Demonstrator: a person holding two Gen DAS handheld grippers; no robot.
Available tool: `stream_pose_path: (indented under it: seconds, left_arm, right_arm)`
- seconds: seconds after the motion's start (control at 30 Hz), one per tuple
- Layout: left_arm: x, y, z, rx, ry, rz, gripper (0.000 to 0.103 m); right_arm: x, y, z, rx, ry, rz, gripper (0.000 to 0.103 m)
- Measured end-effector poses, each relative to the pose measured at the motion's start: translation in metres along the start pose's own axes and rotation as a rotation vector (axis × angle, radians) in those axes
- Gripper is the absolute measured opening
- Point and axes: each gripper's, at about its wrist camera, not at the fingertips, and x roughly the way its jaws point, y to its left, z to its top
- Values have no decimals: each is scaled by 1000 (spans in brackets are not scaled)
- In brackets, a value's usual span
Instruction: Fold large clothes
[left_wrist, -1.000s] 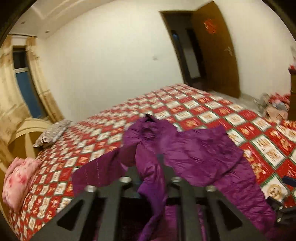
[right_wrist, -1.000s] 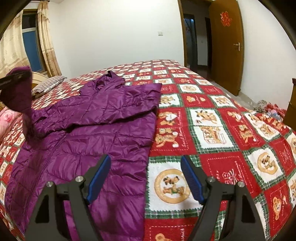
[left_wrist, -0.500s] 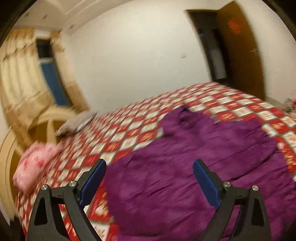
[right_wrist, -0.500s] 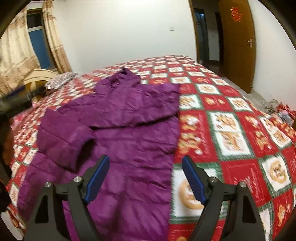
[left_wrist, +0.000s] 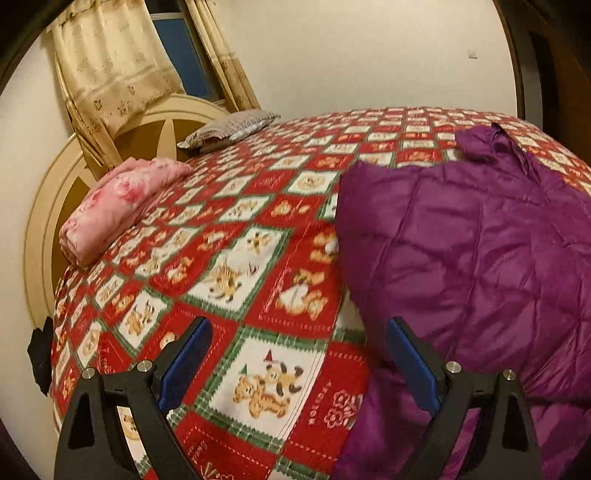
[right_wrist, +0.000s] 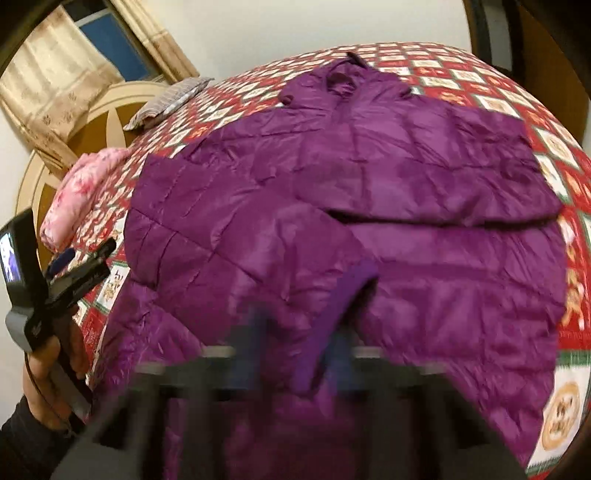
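At the bottom edge of the right wrist view, the right gripper (right_wrist: 295, 365) is a dark smear; its jaws are closing, and a fold of cuff from the purple padded coat (right_wrist: 388, 221) stands between them, though the blur does not show whether the pads yet press on it. A second ago these jaws stood wide over the coat's hem with nothing in them. In the left wrist view, the left gripper (left_wrist: 297, 362) stands wide open and empty over the patterned bedspread (left_wrist: 236, 266), just beside the coat's near edge. A second ago it held a purple sleeve between nearly shut jaws; that sleeve now lies released across the coat's front. By this reading, one sleeve fold is done and the right hand is beginning the next grasp, probably to draw the lower part or the cuff inward.

The coat lies spread on the bed, collar toward the far wall, both sleeves folded over its body.

Outward from it, a rolled pink quilt (left_wrist: 122, 206) and a grey pillow (left_wrist: 229, 129) rest near the headboard (left_wrist: 48, 221), well apart from the coat. The person's left hand (right_wrist: 51, 384) shows at the left edge of the right wrist view.

The coat's near hem is cut off in both views, and motion blur softens its quilting. The left gripper's own view shows only the coat's left flank.
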Motion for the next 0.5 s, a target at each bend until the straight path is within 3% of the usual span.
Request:
stream_pose_path:
  seconds: [0.13,0.3,0.43,0.5]
  left_arm:
    - [7,-7,-8,29,19,17,95]
    - [14,-14,-16,62,35,20,95]
    - [18,-17,-19,84,48,16,95]
    - [18,-20,-20,100,47,20,95]
  right_arm:
    - [-41,5,23,-10,-148,-19,10]
    - [-102,-23,41,37,-348,-126,9]
    - [-107,-60,45,97,-382,-270,9]
    - [-94,-83,42,126,-358,-345,9]
